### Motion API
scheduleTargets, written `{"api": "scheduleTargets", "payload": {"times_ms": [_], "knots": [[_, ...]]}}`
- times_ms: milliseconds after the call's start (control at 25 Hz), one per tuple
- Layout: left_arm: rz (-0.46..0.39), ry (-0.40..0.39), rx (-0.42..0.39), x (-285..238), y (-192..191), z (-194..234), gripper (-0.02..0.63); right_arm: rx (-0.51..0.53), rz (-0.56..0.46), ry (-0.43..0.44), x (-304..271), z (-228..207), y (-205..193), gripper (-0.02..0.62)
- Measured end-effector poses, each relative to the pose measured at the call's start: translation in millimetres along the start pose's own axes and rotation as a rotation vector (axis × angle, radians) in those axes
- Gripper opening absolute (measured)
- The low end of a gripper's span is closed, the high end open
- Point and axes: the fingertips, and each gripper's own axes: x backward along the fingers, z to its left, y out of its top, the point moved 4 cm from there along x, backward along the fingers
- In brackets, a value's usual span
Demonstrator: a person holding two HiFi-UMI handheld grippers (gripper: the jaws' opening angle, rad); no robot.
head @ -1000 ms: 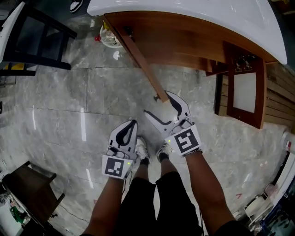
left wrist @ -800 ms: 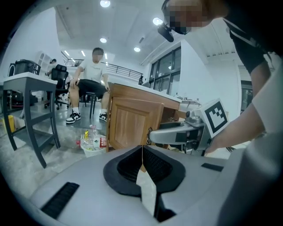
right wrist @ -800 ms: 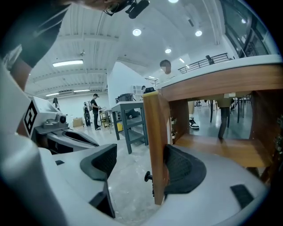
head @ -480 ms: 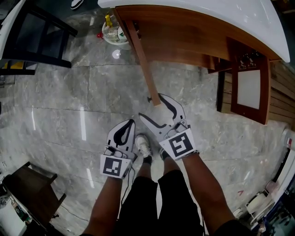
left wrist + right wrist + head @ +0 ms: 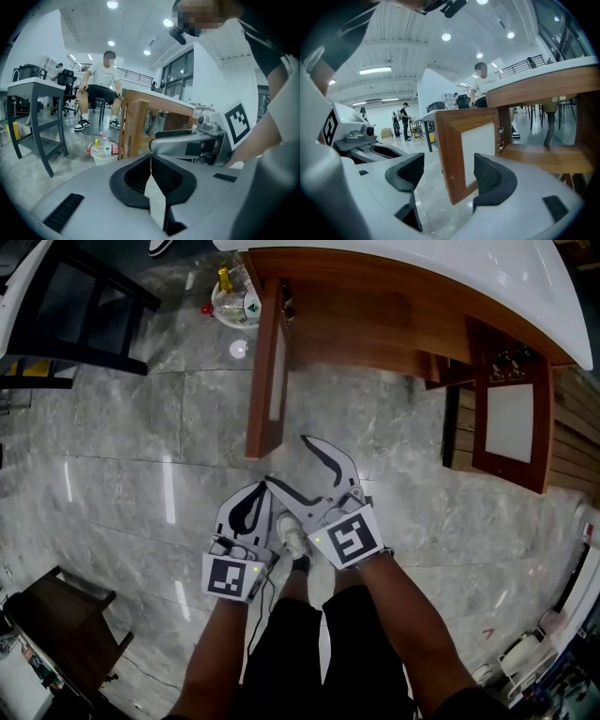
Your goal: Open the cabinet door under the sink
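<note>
The wooden cabinet [image 5: 375, 315] stands under a white sink top [image 5: 422, 268]. Its left door [image 5: 267, 371] is swung wide open and sticks out over the floor. My right gripper [image 5: 289, 462] is open, just right of the door's free end and apart from it. In the right gripper view the door frame [image 5: 452, 154] shows beyond the wide gap between the pads [image 5: 490, 180]. My left gripper [image 5: 263, 488] is shut on nothing, low beside the right one, over my shoes. The left gripper view shows its pads [image 5: 161, 176] pressed together, with the door [image 5: 133, 124] ahead.
A second cabinet door [image 5: 511, 418] hangs open at the right. A white bucket with bottles [image 5: 232, 298] sits by the cabinet's left corner. A black table frame [image 5: 75, 324] stands at upper left, a dark stool [image 5: 66, 634] at lower left. A seated person [image 5: 101, 89] is behind.
The left door has swung further open, from a slant to nearly square with the cabinet. My right gripper drew back toward me and now stands off the door's edge. The left gripper barely moved.
</note>
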Motion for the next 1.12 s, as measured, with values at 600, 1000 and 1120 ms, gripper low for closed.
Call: {"api": "scheduleTargets", "payload": {"times_ms": [600,1000,1120], "knots": [[-0.030,-0.045,-0.002,2,19,-12,0.023,0.050,0.006,-0.120,56,-7,12,0.339],[-0.080,-0.102,-0.042,14,79,-44,0.023,-0.043,-0.101,-0.369,136,-16,63,0.165],[-0.107,-0.126,-0.037,22,109,-59,0.024,-0.056,-0.155,-0.438,160,-15,92,0.067]]}}
